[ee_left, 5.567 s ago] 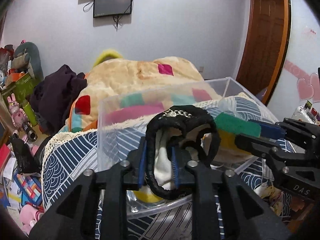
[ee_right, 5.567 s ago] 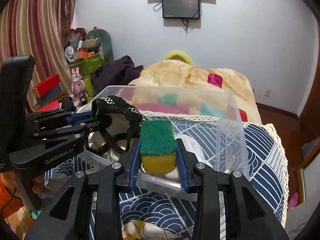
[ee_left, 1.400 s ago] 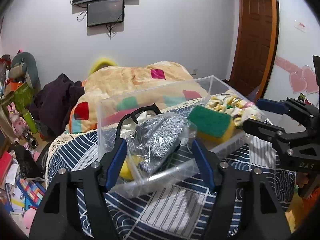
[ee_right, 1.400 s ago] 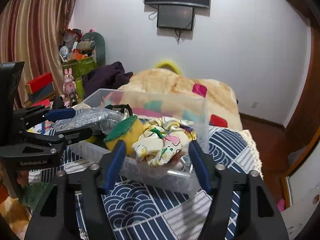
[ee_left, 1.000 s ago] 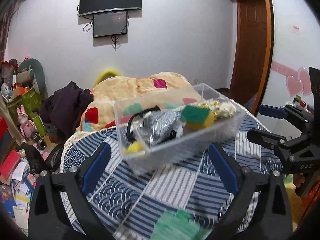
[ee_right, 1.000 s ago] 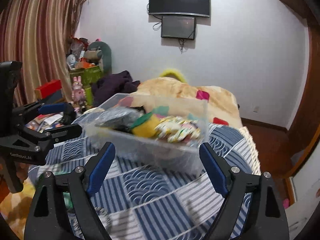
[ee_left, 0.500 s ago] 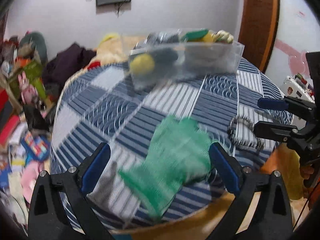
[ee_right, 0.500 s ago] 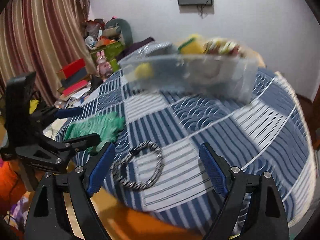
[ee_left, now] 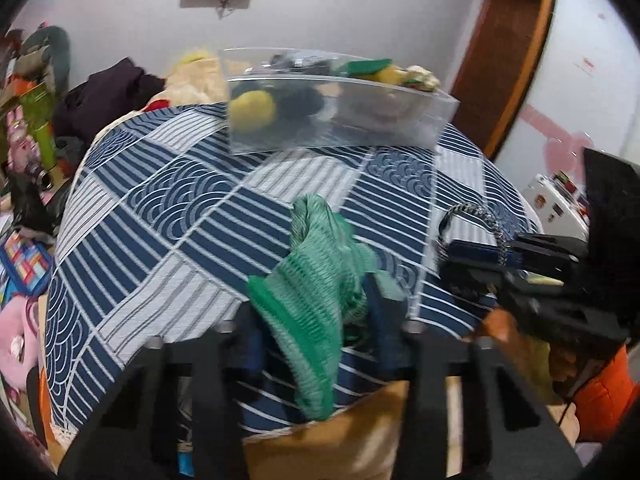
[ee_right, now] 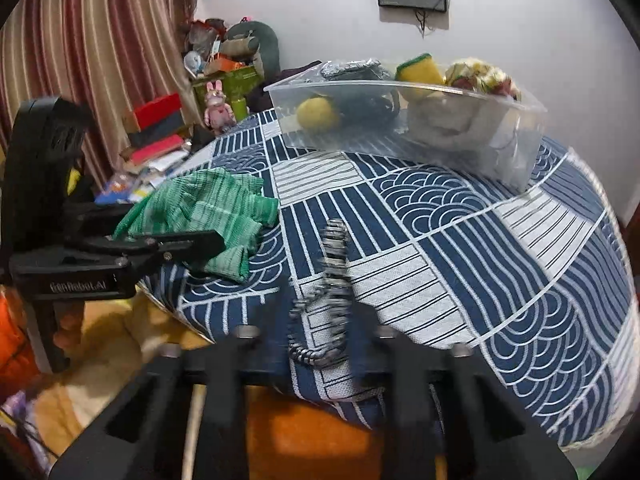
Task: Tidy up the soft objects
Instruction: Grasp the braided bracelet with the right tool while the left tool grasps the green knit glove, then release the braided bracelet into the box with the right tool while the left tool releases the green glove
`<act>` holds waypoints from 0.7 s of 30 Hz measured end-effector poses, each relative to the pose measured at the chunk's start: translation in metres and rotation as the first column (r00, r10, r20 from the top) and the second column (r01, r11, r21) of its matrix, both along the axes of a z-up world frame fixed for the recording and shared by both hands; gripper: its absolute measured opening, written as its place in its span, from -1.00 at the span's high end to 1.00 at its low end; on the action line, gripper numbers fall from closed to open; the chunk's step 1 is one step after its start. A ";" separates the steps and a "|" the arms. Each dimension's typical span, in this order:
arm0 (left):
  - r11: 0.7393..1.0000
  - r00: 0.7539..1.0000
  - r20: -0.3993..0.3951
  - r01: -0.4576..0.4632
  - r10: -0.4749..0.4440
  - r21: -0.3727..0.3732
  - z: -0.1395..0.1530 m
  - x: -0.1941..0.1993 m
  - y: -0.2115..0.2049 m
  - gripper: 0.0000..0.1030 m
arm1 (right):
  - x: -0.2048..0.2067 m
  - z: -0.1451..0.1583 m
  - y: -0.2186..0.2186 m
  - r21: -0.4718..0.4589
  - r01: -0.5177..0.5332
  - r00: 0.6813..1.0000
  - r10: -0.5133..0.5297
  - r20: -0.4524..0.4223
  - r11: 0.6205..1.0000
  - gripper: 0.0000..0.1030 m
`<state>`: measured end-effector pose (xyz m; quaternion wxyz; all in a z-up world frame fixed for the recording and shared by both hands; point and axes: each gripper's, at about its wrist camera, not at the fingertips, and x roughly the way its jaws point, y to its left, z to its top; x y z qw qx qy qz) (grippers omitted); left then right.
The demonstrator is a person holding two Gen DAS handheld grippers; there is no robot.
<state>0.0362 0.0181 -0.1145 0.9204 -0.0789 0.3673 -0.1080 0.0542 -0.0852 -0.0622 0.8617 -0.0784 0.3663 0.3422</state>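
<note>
A green knit glove [ee_left: 316, 280] lies at the near edge of the blue patterned tablecloth [ee_left: 160, 216]. My left gripper [ee_left: 316, 316] is shut on the glove; the glove also shows in the right wrist view [ee_right: 200, 208]. A black-and-white braided band [ee_right: 332, 280] lies at the cloth's near edge, and my right gripper [ee_right: 324, 320] is shut on it. The band also shows in the left wrist view [ee_left: 476, 220]. A clear plastic bin [ee_right: 520, 136] stands at the far side, holding a sponge [ee_right: 420, 68], a yellow ball [ee_right: 318, 114] and other soft items.
The table edge runs just in front of both grippers. Clutter of books [ee_right: 160, 132], toys and boxes sits on the floor to the left. A bed with a blanket [ee_left: 192, 80] lies behind the table. A wooden door [ee_left: 508, 52] stands at the right.
Both grippers have pulled back from the bin and dropped to the table's near edge. The left jaws closed on the green glove and the right jaws closed on the braided band.
</note>
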 end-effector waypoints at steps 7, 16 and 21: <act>0.999 0.999 0.050 -0.010 0.009 0.030 0.015 0.003 -0.002 0.71 | 0.003 0.011 -0.017 0.047 0.057 0.998 -0.058 0.020 0.997 0.88; 0.998 0.981 0.185 -0.062 0.059 0.007 0.061 0.027 0.017 0.74 | 0.020 0.048 -0.032 0.125 0.097 0.990 -0.109 0.095 0.987 0.88; 0.998 0.963 0.265 -0.061 0.050 0.032 0.087 0.043 0.016 0.74 | 0.035 0.075 -0.030 0.152 0.087 0.980 -0.112 0.164 0.985 0.88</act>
